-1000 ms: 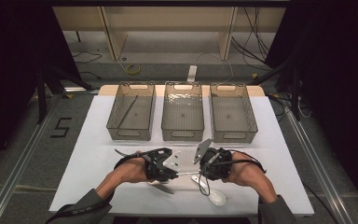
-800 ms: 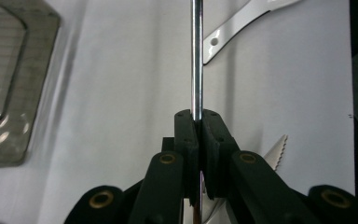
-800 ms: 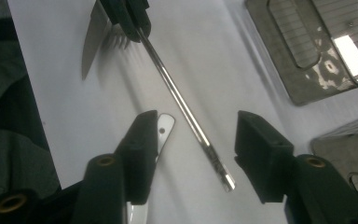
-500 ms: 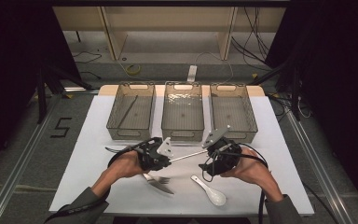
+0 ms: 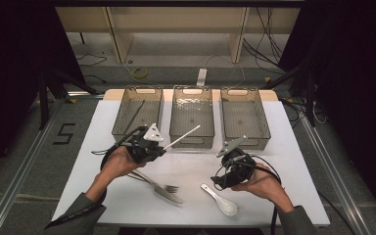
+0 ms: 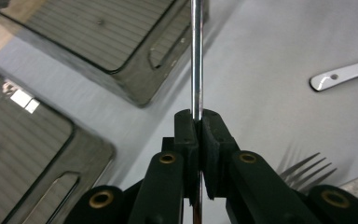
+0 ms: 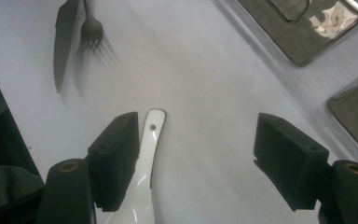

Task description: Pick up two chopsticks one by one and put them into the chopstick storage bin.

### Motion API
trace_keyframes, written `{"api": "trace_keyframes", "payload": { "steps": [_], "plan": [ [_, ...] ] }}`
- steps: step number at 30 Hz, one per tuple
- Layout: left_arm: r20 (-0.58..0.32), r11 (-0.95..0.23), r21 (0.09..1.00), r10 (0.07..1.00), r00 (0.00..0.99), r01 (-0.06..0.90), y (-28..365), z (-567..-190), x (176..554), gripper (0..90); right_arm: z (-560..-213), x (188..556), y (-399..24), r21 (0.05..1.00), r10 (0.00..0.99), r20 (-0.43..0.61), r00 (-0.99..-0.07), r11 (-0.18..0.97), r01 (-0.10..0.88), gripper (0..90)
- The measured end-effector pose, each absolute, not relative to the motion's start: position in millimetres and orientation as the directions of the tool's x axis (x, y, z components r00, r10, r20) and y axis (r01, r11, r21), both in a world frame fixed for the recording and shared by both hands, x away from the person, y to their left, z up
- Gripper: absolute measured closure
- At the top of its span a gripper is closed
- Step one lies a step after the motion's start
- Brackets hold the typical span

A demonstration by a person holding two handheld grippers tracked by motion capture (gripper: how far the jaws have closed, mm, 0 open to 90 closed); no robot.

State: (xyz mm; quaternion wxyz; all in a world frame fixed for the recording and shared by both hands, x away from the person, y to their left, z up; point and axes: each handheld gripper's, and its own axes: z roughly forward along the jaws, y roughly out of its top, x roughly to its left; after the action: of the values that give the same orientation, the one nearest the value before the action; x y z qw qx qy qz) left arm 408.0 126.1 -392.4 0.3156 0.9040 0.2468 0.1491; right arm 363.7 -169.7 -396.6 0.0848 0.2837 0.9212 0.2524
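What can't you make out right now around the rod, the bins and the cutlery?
- Metal rod: its far end is cut off by the top edge of the left gripper view.
- Thin dark item in the left bin: too small in the high view to identify.
- White spoon: its bowl is cut off by the bottom edge of the right gripper view.

Three clear bins (image 5: 191, 115) stand in a row at the far side of the bench (image 5: 284, 147). One thin dark stick (image 5: 133, 116) lies in the left bin. One metal rod (image 5: 182, 136) is clamped in the left gripper (image 5: 149, 145). On the bench lie one fork (image 5: 162, 185), one knife (image 5: 164, 192) and one white spoon (image 5: 220, 200). That makes two grippers, counting the right gripper (image 5: 232, 169), each in one of the person's two hands.
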Motion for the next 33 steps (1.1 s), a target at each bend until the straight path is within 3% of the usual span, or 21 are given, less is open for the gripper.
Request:
{"api": "trace_keyframes", "payload": {
  "steps": [14, 33],
  "plan": [
    [0.083, -0.579, 0.689, 0.661, 0.746, 0.437, 154, -386, 422, 85.4, -412, 364, -161, 0.478, 0.577, 0.003, -0.817, 0.716, 0.508, 31.2],
    [0.004, -0.410, 0.736, 0.798, 0.603, 0.538, 189, -382, 460, 85.4, -421, 361, -165, 0.592, 0.626, 0.038, -0.779, 0.614, 0.522, 26.7]
  ]
}}
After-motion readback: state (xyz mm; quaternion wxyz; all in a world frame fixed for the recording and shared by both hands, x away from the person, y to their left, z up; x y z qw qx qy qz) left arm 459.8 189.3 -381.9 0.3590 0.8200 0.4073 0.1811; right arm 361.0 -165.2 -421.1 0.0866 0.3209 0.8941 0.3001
